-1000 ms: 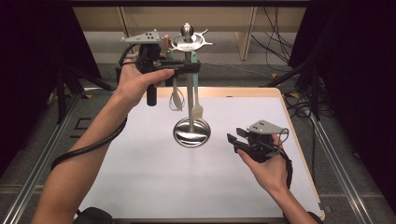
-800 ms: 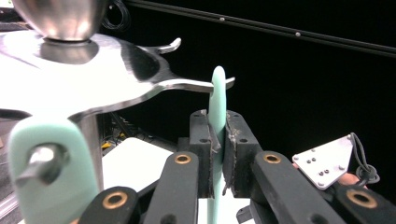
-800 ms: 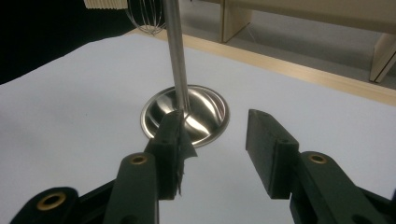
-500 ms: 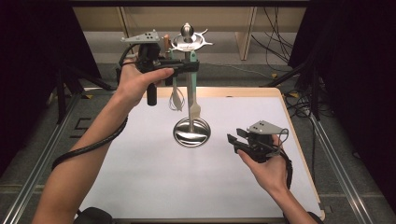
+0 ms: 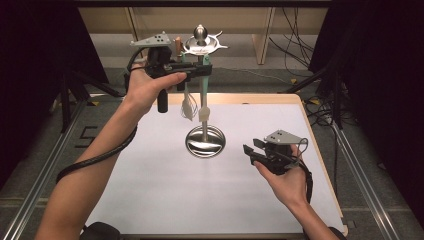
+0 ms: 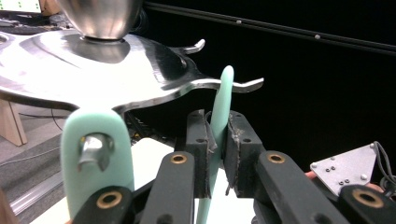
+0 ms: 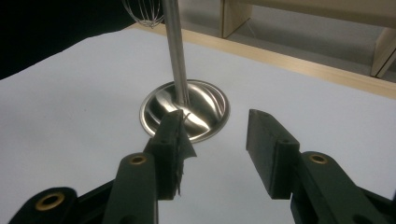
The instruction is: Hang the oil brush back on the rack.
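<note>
A steel utensil stand (image 5: 205, 141) has a hooked top plate (image 6: 93, 70) on a thin pole (image 7: 175, 51). My left gripper (image 5: 200, 67) is raised beside that plate. Its pads rest on both sides of a mint-green utensil handle (image 6: 219, 116), whose tip lies against a hook (image 6: 247, 85); the jaws have just been opening. A second mint-green handle (image 6: 95, 158) hangs from a hook close by. A wire whisk (image 5: 188, 105) also hangs from the stand. My right gripper (image 5: 252, 152) rests low on the white table, right of the stand's base (image 7: 187, 109), open and empty (image 7: 219, 144).
The white table top (image 5: 150, 190) has a wooden rim (image 5: 320, 150) on its right. A wooden-handled utensil (image 5: 177, 45) hangs behind the left gripper. Wooden furniture legs (image 5: 262, 35) and cables (image 5: 295, 30) lie beyond the table. Dark curtains stand on both sides.
</note>
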A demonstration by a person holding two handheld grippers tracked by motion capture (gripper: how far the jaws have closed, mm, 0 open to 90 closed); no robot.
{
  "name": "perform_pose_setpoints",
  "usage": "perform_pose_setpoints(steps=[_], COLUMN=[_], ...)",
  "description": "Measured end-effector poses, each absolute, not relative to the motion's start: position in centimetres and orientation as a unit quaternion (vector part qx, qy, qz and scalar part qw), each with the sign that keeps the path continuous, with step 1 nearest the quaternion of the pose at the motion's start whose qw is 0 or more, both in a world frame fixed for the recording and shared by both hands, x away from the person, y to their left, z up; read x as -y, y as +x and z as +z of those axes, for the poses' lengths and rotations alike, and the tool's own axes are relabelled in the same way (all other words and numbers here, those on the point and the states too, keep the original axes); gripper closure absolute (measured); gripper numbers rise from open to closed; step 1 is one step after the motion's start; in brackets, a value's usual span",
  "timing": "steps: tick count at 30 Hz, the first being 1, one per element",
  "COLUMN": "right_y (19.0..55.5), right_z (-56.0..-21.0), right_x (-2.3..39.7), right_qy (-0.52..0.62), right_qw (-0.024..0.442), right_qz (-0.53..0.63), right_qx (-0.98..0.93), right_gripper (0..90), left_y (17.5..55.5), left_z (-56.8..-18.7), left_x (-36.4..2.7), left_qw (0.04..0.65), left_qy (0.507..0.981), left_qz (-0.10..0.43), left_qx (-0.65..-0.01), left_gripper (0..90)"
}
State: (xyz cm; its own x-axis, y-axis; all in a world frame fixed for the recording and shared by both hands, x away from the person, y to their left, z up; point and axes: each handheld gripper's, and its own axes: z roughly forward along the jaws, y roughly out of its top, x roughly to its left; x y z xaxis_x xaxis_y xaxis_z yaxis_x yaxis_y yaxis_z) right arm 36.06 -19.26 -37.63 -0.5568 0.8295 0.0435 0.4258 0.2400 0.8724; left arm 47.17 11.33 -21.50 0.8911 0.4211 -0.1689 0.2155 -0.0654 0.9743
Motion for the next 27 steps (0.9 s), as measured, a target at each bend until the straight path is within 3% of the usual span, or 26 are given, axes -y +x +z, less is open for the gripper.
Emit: perform_pose_setpoints(steps=[27], right_y=[35.9], right_z=[-37.6], right_x=[19.7], right_qy=[0.439], right_qw=[0.219], right_qz=[0.466], right_qx=[-0.736], right_gripper=[56.5], left_y=[43.9], left_z=[-24.3], left_x=[-12.8], left_qw=[0.640], left_qy=[0.719], left_qz=[0.174], left_qx=[-0.208], left_gripper=[50.1])
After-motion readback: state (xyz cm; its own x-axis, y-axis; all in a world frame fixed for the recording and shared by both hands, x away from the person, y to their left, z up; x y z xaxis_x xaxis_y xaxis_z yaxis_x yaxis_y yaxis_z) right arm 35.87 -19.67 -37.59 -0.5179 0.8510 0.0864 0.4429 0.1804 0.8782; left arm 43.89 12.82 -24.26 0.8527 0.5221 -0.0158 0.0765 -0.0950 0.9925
